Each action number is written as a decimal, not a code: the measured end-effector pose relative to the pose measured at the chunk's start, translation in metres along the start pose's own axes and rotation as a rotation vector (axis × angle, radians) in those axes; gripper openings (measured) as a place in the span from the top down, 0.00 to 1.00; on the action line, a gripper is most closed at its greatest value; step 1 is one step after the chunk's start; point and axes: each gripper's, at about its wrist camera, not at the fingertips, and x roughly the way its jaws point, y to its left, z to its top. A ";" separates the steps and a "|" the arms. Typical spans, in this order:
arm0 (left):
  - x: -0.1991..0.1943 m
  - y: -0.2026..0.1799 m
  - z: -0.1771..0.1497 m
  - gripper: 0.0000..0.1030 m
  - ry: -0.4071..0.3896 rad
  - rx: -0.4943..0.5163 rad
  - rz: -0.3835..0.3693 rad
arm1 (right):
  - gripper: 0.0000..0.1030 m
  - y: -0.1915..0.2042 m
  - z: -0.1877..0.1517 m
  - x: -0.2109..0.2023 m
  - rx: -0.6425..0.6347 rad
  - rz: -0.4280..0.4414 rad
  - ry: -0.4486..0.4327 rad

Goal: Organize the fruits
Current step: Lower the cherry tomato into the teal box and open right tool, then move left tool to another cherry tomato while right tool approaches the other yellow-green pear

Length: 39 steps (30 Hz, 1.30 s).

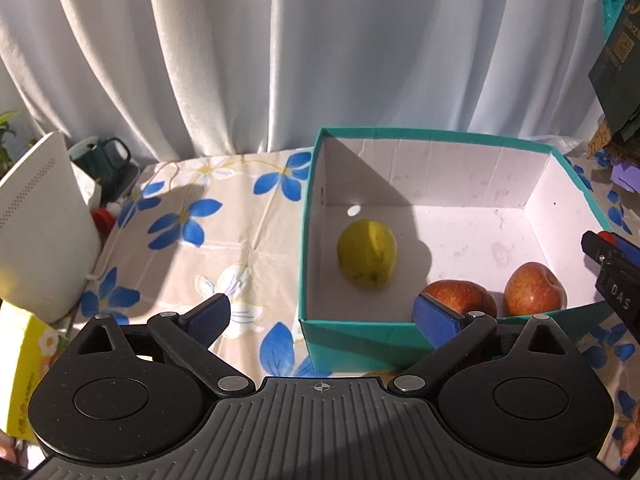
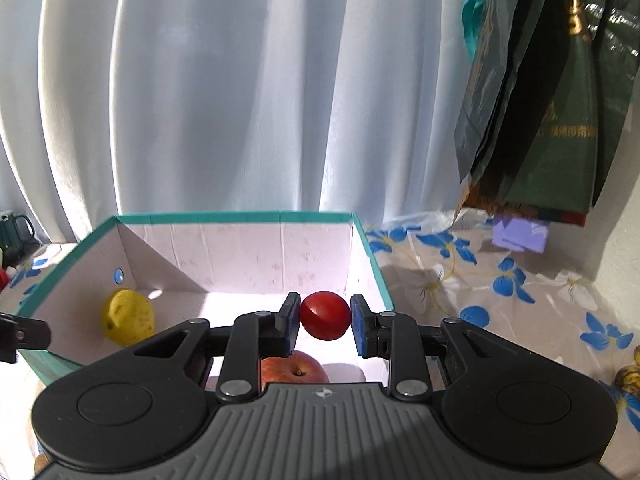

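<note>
Flowered surface [image 1: 208,216] carries a teal box [image 1: 440,133], open top, white inside. In the left wrist view the box sits at about 2 o'clock of the left tongs [image 1: 324,312]. Inside it: yellow pear-like fruit [image 1: 367,254] at the box's 9 o'clock side, two red apples [image 1: 460,300] [image 1: 534,290] along the near wall around 5 o'clock, close together; touching or not, can't tell.

Left tongs gape wide, nothing between the pads, hanging over the box's near-left corner.

Right tongs [image 2: 325,322] clamped on a small red round fruit [image 2: 325,315], plum or tomato, can't tell, held above the box interior toward its right wall, an apple directly below at 6 o'clock.

Step in hand looks like dropping the small fruit into the box. Best done by shifting toward bare floor at 12 o'clock, away from the apple underneath, lowering close to the floor before letting go so it doesn't bounce or roll into the others. Keep left tongs clear of the rim.
</note>
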 end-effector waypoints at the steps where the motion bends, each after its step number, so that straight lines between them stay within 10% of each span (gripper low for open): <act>1: 0.000 0.001 0.000 0.02 0.001 -0.006 -0.004 | 0.75 0.000 -0.001 0.005 -0.001 -0.005 0.015; 12: 0.005 0.001 0.002 0.02 0.014 -0.003 0.009 | 0.73 0.000 -0.007 0.024 0.004 -0.006 0.100; 18: 0.004 0.002 0.002 0.02 0.009 -0.006 0.007 | 0.20 0.005 -0.002 0.010 -0.008 0.016 0.053; 24: -0.006 0.006 -0.006 0.02 -0.011 0.014 -0.002 | 0.05 0.005 0.006 -0.024 -0.013 0.020 -0.018; 39: -0.038 0.004 -0.098 0.02 -0.085 0.175 -0.149 | 0.00 -0.010 -0.017 -0.108 0.099 0.039 -0.068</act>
